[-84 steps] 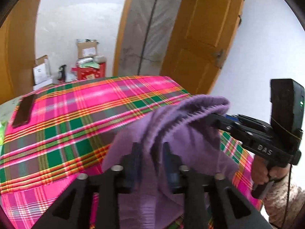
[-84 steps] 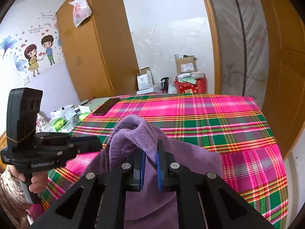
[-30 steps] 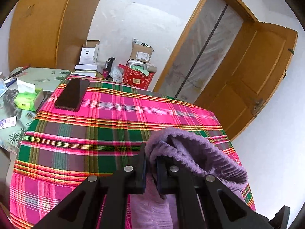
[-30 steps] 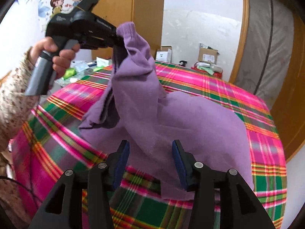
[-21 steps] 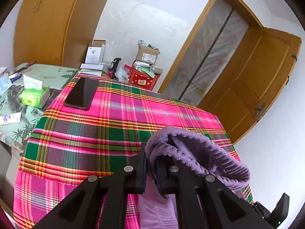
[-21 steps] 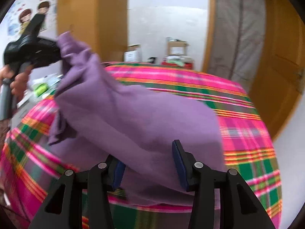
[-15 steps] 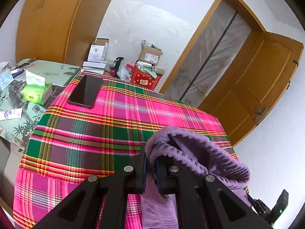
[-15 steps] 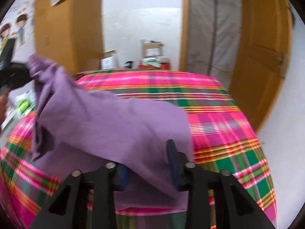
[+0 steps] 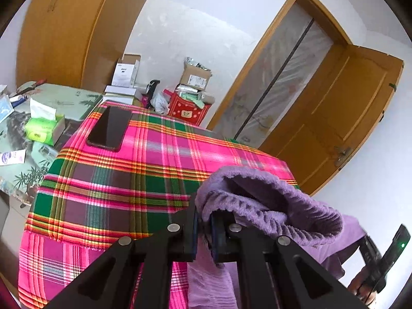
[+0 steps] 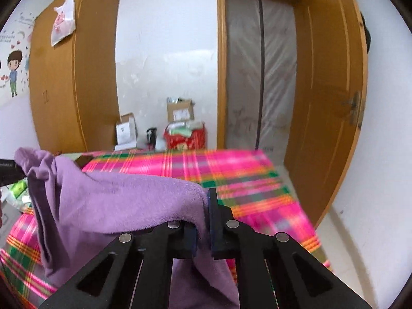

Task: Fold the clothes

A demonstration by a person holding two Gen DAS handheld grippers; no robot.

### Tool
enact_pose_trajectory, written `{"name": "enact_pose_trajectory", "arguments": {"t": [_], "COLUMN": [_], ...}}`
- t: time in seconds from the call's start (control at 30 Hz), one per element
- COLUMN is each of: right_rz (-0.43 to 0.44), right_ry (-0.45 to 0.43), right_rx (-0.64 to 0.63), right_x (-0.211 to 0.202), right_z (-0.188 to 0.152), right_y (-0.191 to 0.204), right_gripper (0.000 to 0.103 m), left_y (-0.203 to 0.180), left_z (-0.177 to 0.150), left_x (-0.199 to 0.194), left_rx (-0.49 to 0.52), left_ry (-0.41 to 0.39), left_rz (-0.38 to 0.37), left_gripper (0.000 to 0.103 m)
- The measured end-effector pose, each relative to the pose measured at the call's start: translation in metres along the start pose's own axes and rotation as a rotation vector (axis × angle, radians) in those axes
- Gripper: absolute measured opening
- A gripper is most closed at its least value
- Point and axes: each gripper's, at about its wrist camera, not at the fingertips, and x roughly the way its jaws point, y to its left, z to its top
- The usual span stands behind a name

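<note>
Purple sweater (image 10: 108, 206) lifted above the plaid-covered surface (image 9: 123, 180), stretched between both claws: left claw (image 9: 203, 228) clamped on one bunched edge, right claw (image 10: 202, 228) clamped on another.

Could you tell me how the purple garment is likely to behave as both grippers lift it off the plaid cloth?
The purple garment will probably stay floppy: it sags between the left gripper and right gripper and hangs in folds. Its fuzzy, ribbed surface suggests it grips the pads rather than slipping. It looks light, bunching easily.
</note>
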Motion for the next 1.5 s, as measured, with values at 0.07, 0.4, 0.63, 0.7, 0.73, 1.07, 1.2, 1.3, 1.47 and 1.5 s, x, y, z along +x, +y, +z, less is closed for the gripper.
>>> {"name": "enact_pose_trajectory", "arguments": {"t": [0.07, 0.4, 0.63, 0.7, 0.73, 1.07, 1.2, 1.3, 1.47, 1.5], "right_rz": [-0.011, -0.077, -0.028, -0.019, -0.014, -0.041, -0.069, -0.072, -0.059, -0.053], "right_ry": [-0.025, -0.032, 0.110, 0.149, 0.168, 0.333, 0.421, 0.473, 0.533, 0.534], "right_rx": [-0.013, -0.118, -0.136, -0.143, -0.146, -0.243, -0.277, -0.289, -0.307, -0.309], "right_x": [-0.003, 0.028, 0.105, 0.125, 0.135, 0.213, 0.237, 0.251, 0.263, 0.261], "right_z": [0.010, 0.054, 0.061, 0.061, 0.061, 0.065, 0.055, 0.049, 0.045, 0.046], "right_y": [0.001, 0.028, 0.050, 0.057, 0.060, 0.092, 0.100, 0.104, 0.108, 0.109], "right_gripper": [0.006, 0.006, 0.006, 0.006, 0.006, 0.006, 0.006, 0.006, 0.009, 0.009], "left_y": [-0.002, 0.007, 0.031, 0.039, 0.044, 0.079, 0.088, 0.096, 0.099, 0.098], "left_z": [0.002, 0.013, 0.018, 0.019, 0.019, 0.017, 0.015, 0.012, 0.004, 0.003], "left_x": [-0.003, -0.007, 0.007, 0.017, 0.022, 0.072, 0.086, 0.091, 0.093, 0.091], "left_rx": [0.004, -0.025, -0.055, -0.073, -0.082, -0.157, -0.184, -0.211, -0.214, -0.202], "left_ry": [-0.011, -0.033, -0.006, 0.015, 0.027, 0.141, 0.183, 0.202, 0.243, 0.250], "left_rz": [-0.005, 0.039, 0.120, 0.143, 0.153, 0.208, 0.214, 0.228, 0.217, 0.215], "left_gripper": [0.008, 0.008, 0.008, 0.008, 0.008, 0.009, 0.009, 0.012, 0.012, 0.012]}}
